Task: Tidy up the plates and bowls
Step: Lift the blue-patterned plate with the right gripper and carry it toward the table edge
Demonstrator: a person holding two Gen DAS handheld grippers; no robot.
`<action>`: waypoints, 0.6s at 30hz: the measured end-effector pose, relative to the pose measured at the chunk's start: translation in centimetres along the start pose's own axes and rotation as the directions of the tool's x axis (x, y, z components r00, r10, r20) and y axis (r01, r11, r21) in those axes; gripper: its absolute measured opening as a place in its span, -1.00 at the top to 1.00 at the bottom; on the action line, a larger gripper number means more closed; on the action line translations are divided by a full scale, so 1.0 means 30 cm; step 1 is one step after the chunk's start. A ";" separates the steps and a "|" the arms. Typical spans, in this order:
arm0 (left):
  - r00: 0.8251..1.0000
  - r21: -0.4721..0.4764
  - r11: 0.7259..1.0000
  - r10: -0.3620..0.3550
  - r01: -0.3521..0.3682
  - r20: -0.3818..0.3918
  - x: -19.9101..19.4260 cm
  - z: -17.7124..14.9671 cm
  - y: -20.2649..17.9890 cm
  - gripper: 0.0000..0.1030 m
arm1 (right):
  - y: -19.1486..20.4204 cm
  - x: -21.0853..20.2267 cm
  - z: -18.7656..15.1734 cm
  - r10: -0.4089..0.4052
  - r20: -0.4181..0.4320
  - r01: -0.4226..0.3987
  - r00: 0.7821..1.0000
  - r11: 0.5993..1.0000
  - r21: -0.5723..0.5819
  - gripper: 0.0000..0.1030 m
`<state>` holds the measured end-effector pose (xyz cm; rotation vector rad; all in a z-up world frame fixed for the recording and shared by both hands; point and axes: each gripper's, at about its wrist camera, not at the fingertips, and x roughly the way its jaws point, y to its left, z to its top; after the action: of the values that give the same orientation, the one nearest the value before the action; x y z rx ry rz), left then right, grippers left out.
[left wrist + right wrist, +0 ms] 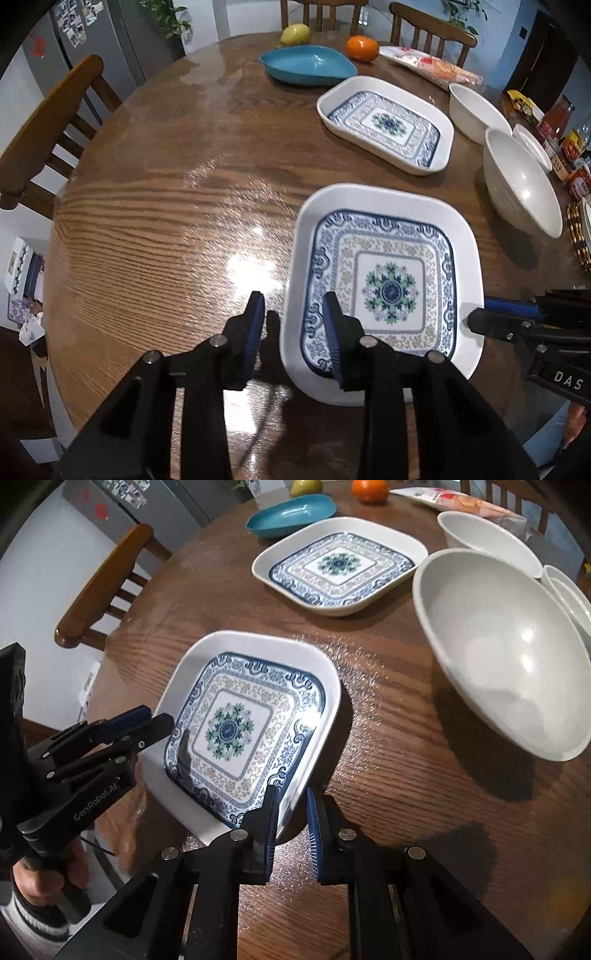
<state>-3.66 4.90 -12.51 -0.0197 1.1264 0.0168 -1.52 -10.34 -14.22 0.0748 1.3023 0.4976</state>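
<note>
A square white plate with a blue floral pattern was seen resting on the round wooden table, at the edge nearest the cameras. The left gripper was placed over the plate's left rim: one finger stood outside the rim and the other inside, over the patterned border. Its jaws were apart, and a gap showed between the outer pad and the rim, so the plate was not clamped there. The right gripper was set at the plate's opposite rim, with that edge between its narrowly spaced jaws; whether the pads pressed on the rim could not be told.

A second patterned plate was seen farther back on the table, well apart from the first. Beside the near plate, to its right, a large white bowl was found, with another white bowl behind it and more white dishes at the right edge. A blue dish, an orange and a yellow fruit were placed at the far side. Wooden chairs were drawn up around the table.
</note>
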 end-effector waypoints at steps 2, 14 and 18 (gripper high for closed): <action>1.000 -0.010 1.000 0.003 -0.003 0.015 -0.018 0.012 0.007 0.03 | -0.003 -0.015 0.006 0.005 0.011 -0.005 1.000 1.000 0.004 0.62; 0.997 -0.012 1.000 0.023 -0.022 0.074 -0.117 0.084 -0.032 -0.44 | -0.040 -0.135 0.023 0.014 0.097 -0.019 0.995 0.998 0.055 0.19; 0.995 0.004 1.000 0.019 -0.020 0.097 -0.142 0.117 -0.064 -0.66 | -0.064 -0.198 0.033 -0.008 0.142 -0.002 0.990 0.997 0.071 0.17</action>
<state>-2.28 3.04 -7.14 -0.0032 1.0297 0.0318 -1.05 -14.16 -9.20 0.1650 1.1800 0.4351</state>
